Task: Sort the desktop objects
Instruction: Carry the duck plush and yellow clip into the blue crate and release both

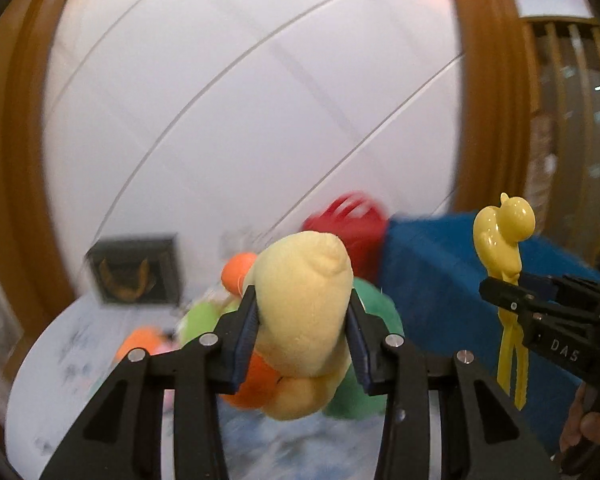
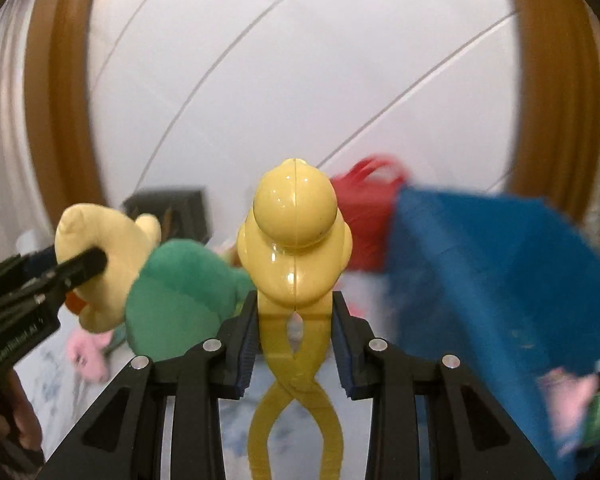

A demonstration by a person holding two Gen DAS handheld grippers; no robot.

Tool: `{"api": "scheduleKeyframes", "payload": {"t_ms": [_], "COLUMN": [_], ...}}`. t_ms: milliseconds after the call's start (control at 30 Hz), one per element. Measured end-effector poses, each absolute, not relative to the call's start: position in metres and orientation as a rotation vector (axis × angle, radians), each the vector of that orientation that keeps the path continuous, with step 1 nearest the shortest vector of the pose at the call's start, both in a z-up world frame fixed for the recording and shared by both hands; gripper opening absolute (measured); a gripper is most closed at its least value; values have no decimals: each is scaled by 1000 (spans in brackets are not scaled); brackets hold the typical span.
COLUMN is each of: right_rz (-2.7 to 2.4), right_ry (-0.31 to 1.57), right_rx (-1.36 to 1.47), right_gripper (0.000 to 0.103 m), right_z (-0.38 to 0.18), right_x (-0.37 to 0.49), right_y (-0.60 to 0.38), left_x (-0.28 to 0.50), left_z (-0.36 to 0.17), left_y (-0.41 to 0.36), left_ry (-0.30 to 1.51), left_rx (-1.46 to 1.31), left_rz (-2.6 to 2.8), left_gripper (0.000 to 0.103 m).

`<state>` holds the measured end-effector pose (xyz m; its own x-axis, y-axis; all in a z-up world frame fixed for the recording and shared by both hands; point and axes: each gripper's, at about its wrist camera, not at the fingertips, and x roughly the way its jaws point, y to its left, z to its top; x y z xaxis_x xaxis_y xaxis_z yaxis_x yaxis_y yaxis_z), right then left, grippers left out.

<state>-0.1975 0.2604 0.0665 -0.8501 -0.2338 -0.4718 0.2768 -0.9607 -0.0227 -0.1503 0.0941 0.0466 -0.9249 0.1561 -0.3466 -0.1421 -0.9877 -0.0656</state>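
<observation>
My left gripper (image 1: 302, 300) is shut on a soft plush toy (image 1: 304, 280) with yellow, orange and green parts, held up off the table. In the right wrist view the same plush toy (image 2: 172, 292) hangs at the left, with the left gripper (image 2: 80, 260) pinching its yellow end. My right gripper (image 2: 295, 304) is shut on the neck of a yellow duck-shaped plastic clip (image 2: 296, 232), whose crossed handles hang down between the fingers. The left wrist view shows that right gripper (image 1: 500, 292) at the right, with the duck clip (image 1: 504, 228) upright in it.
A blue bin (image 2: 480, 272) stands to the right with something pink (image 2: 568, 396) inside, and a red basket (image 2: 372, 216) sits behind it. On the white marbled table (image 1: 60, 360) lie a pink plush (image 2: 88, 356), an orange toy (image 1: 140, 344) and a black box (image 1: 136, 268). A white wall with brown trim rises behind.
</observation>
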Motion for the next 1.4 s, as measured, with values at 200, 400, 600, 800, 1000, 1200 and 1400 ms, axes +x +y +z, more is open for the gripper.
{"api": "scheduleKeyframes", "payload": {"t_ms": [200,400,600,800,1000,1200,1400], "right_rz": [-2980,-3070,-2993,-2916,-2881,-2881,-2895], "right_ry": [144,188,195,196,249,260,244], "right_rx": [537,553,774,855,849,851,854], "right_gripper": [32,32,32,32,32,33,66], "right_z": [141,158,125,96,88,80,79], "right_x": [-162,-153,-174,-182,-183,-192,-199], "right_y": [372,496,576,602,597,603,617], "left_x": [-131,-128,-133,-129,-127,-134,-130], "left_z": [117,128,104,81,71,70,68], "left_y": [229,379,472,501,505,510,498], "left_ry": [-54,-45,38,88,91,133,123], "left_rx": [-242,-215,-425,-580,-638,-663,-678], "left_rz": [2818,2703,2696,2737,2769,2811,2869], "left_gripper": [40,40,40,41,41,56,78]}}
